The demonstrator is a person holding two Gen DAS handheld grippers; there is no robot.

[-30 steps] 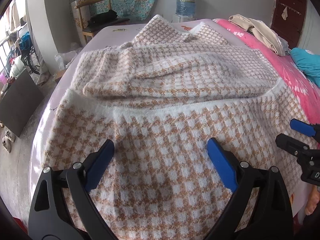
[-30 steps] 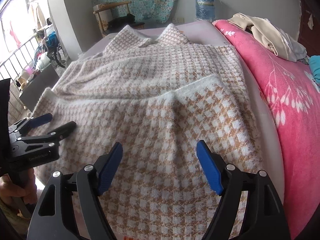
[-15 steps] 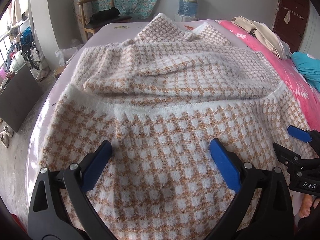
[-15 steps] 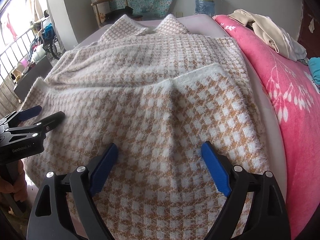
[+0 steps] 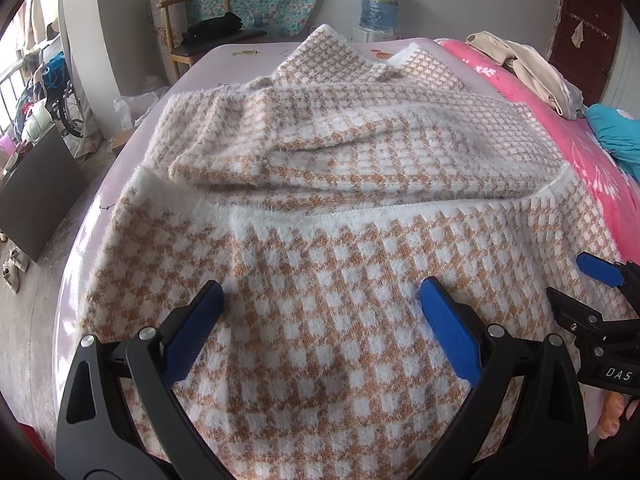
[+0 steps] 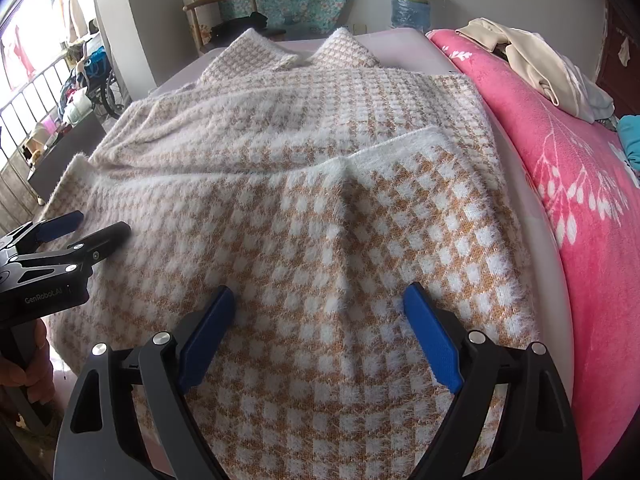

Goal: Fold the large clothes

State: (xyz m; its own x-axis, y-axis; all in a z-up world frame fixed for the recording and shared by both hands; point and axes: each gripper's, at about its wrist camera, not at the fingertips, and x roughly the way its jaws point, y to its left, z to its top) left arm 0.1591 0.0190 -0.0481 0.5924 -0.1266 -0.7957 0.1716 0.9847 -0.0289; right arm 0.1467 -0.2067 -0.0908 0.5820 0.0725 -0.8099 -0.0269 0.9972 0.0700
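Both tools, left tool (image 5: pixel 320 300) and right tool (image 6: pixel 318 306), hover spread apart over the checked sweater (image 5: pixel 360 240) on the bed (image 6: pixel 532 240).

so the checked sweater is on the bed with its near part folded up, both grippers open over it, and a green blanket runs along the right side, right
Not quite: the blanket along the right side is pink, not green, as the right wrist view shows. The rest holds: the checked sweater lies on the bed with its near part folded up, and the left gripper and right gripper are both open over it.
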